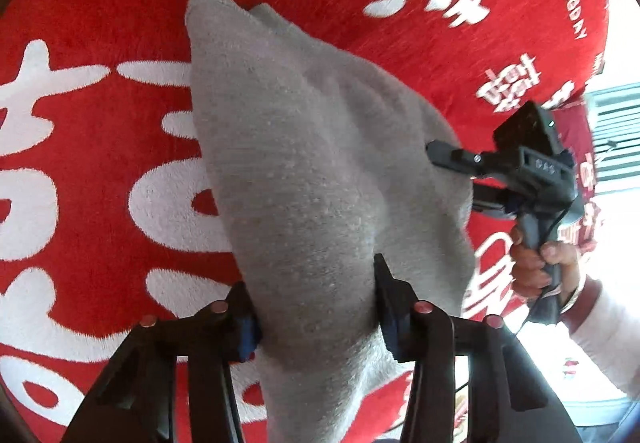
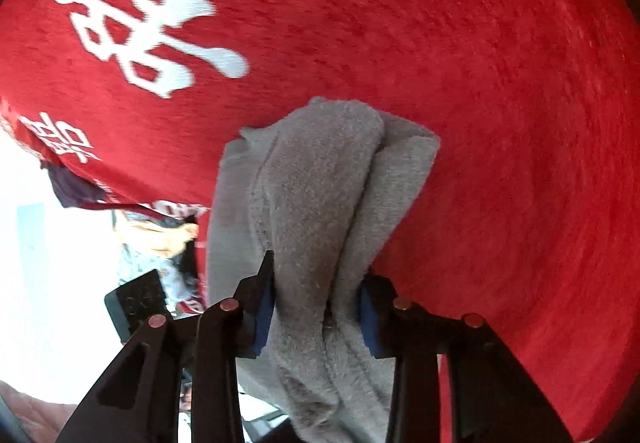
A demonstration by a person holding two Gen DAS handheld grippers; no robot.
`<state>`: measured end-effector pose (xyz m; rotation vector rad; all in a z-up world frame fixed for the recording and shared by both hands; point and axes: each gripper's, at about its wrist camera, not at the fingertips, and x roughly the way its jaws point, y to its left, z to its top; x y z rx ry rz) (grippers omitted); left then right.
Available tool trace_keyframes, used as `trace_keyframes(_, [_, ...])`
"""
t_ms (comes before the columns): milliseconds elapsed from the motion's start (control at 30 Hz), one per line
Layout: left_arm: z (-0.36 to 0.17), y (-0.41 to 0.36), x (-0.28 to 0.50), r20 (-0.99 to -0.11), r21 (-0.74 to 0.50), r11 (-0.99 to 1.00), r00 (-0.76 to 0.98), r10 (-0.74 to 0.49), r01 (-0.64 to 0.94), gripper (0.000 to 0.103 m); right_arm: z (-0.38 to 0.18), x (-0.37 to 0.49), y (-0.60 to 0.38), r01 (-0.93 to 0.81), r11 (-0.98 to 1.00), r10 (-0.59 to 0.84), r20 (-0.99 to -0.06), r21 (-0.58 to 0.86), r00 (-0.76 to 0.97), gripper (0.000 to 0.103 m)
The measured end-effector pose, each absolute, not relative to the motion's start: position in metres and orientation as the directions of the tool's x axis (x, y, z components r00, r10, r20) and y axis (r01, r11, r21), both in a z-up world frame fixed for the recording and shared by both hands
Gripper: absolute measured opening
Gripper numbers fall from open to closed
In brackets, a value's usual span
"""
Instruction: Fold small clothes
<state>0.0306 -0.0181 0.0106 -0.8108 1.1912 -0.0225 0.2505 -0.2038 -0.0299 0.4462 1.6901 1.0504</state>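
Observation:
A small grey knitted garment [image 1: 304, 163] hangs stretched between both grippers above a red cloth with white characters [image 1: 100, 23]. My left gripper [image 1: 316, 307] is shut on one end of it, the fabric bunched between the jaws. My right gripper [image 2: 316, 307] is shut on the other end [image 2: 320, 179], which is folded into thick ridges. In the left wrist view the right gripper [image 1: 452, 179] shows at the garment's right edge, held by a hand [image 1: 536, 263].
The red cloth [image 2: 480, 83] covers the work surface and drops off at its edge [image 2: 100, 195] on the left of the right wrist view. Beyond the edge is a bright floor with a dark device [image 2: 136, 303]. A window grille [image 1: 616, 131] is at far right.

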Motion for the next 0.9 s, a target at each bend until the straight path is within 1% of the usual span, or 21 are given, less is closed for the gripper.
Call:
trace_keyframes(167, [0.036,-0.025,0.017,-0.785,-0.596,0.731,0.435,-0.442,-0.333,0.048,-0.001,0.232,-0.206,-0.184,0.516,0.750,-0.545,0.837,-0.375,0.032])
trace_keyframes(367, [0.060,-0.007,-0.028,-0.764,-0.619,0.722,0.452,-0.461,-0.309,0.048,0.032,0.193,-0.204,-0.185,0.491,0.769,-0.523,0.852,-0.367,0.032])
trace_keyframes(533, [0.076,0.008,-0.068,-0.786,-0.586,0.748,0.442,-0.432,-0.312,0.048,0.045,0.147,-0.195,-0.175,0.472,0.780,-0.502,0.864,-0.373,0.032])
trace_keyframes(700, [0.078,0.025,-0.106,-0.811,-0.553,0.764,0.424,-0.403,-0.331,0.048,0.037,0.101,-0.176,-0.155,0.462,0.786,-0.484,0.873,-0.385,0.032])
trace_keyframes(800, [0.067,0.034,-0.128,-0.832,-0.520,0.781,0.410,-0.372,-0.346,0.048,0.024,0.087,-0.169,-0.165,0.475,0.771,-0.499,0.864,-0.396,0.032])
trace_keyframes(867, [0.050,0.039,-0.141,-0.864,-0.471,0.796,0.379,-0.330,-0.380,0.048,0.011,0.079,-0.161,-0.194,0.512,0.736,-0.544,0.837,-0.403,0.032])
trace_keyframes(900, [0.042,0.041,-0.146,-0.881,-0.444,0.802,0.357,-0.310,-0.399,0.048,0.004,0.076,-0.158,-0.216,0.546,0.706,-0.584,0.809,-0.401,0.032])
